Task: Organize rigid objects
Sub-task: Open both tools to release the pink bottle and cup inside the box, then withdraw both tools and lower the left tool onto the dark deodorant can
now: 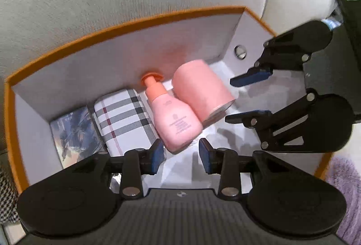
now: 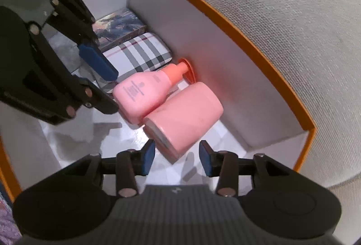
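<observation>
Small dark print on the pink pump bottle (image 1: 174,119) too blurred to read, no other text legible

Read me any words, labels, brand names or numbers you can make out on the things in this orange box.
Nothing can be read.
Pink plastic pump bottle: lines of small print and a round emblem, too blurred to read.
Grey and white checked case: pattern only, no text.
Box with a blue painted picture: no legible text.
Pink cylindrical container: no text visible.
</observation>
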Tool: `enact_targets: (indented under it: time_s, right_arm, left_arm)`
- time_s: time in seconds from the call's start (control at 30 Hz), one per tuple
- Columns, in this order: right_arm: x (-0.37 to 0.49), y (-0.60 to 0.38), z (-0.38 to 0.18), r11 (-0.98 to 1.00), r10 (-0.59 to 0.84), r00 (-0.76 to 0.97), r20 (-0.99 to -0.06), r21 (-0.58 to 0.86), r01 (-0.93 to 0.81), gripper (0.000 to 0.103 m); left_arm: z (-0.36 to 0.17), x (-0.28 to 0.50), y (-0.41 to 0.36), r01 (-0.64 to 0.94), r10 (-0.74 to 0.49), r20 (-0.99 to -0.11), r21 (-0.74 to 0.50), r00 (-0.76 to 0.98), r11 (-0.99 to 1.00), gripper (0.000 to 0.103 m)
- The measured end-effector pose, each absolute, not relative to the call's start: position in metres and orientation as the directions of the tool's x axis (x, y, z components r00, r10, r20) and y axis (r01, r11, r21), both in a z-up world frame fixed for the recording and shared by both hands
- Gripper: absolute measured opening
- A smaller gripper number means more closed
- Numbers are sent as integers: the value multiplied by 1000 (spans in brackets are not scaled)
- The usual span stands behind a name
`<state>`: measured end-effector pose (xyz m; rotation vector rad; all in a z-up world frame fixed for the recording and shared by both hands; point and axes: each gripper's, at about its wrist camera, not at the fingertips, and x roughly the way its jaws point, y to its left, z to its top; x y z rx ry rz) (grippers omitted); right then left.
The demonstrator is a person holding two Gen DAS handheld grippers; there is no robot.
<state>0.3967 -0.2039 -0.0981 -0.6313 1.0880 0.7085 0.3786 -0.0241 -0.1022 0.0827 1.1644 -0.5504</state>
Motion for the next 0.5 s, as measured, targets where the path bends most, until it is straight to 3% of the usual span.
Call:
enact_targets:
  time_s: [0.5]
  right_arm:
    - [290,-237,-10,847,300,541,-786,-42,-530,45]
  left_arm:
    - [-33,235,19,394,-462,-751,-288,473,873,43]
